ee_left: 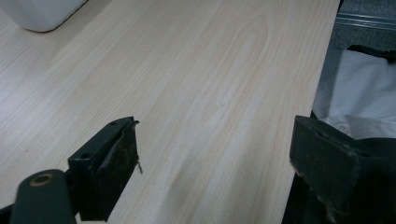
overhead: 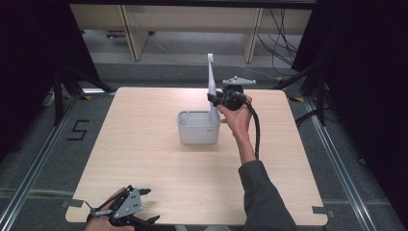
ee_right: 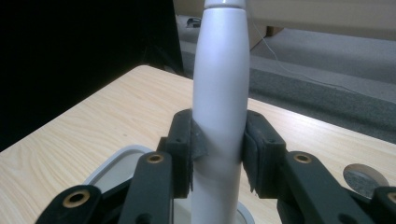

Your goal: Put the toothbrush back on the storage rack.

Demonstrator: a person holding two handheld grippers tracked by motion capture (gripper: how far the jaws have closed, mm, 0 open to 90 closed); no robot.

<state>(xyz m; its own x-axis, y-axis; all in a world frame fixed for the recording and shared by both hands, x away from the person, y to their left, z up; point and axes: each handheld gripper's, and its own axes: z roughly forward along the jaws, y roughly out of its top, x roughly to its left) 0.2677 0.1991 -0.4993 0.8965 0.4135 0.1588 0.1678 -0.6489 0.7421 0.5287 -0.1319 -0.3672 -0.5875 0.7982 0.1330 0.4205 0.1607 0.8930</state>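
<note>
A white brush-like tool with a long handle [overhead: 211, 86] stands upright, its lower end over the right corner of a white rectangular tub [overhead: 198, 127] at the table's middle. My right gripper [overhead: 214, 100] is shut on the handle; in the right gripper view both pads press the thick white shaft [ee_right: 220, 112], and the tub's rim [ee_right: 112, 161] lies below. My left gripper [overhead: 142, 206] rests at the table's near left edge, held in a hand. In the left gripper view its jaws stand wide apart over bare wood, with a corner of the tub [ee_left: 42, 14] far off.
The light wooden table [overhead: 144, 154] stands on grey floor with a "5" mark [overhead: 79, 129] at the left. Dark curtains flank both sides. Wooden furniture legs [overhead: 132, 36] and cables lie behind. A round cable hole [ee_right: 366, 177] sits in the tabletop.
</note>
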